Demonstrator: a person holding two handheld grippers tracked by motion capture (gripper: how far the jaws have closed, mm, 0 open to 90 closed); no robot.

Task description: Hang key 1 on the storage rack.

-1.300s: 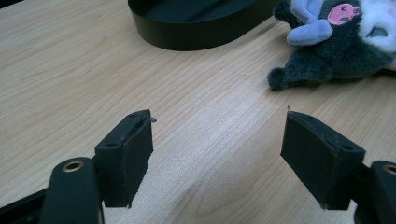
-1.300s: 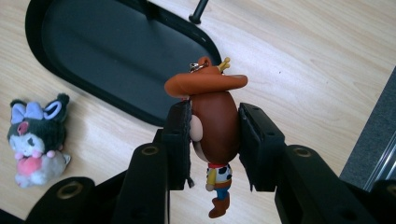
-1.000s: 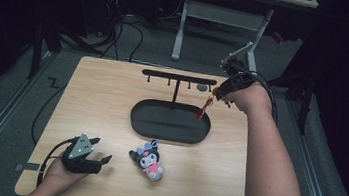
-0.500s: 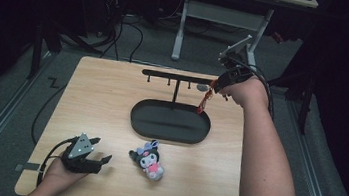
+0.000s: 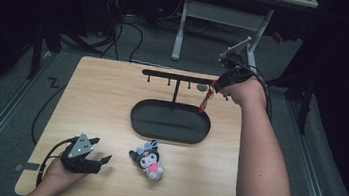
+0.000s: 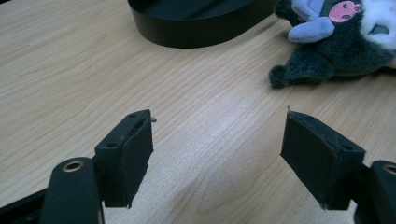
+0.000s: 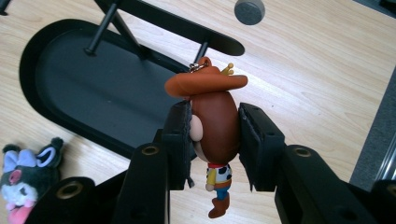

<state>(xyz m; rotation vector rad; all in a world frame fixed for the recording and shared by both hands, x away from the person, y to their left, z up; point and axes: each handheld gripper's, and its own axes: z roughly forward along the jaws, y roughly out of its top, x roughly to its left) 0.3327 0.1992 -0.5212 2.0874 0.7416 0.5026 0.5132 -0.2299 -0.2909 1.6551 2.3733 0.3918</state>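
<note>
Two grippers work over one wooden worktop (image 5: 102, 99). Beyond the right gripper (image 7: 215, 140) stands the black oval stand (image 7: 70, 88) with its hook bar. Ahead and to one side of the left gripper (image 6: 217, 154), whose jaws are released with nothing between them, lies a plush toy (image 6: 336, 42). Smallest, the cowboy keychain figure (image 7: 215, 126) sits clenched by its head between the right jaws, just below the bar's end.
</note>
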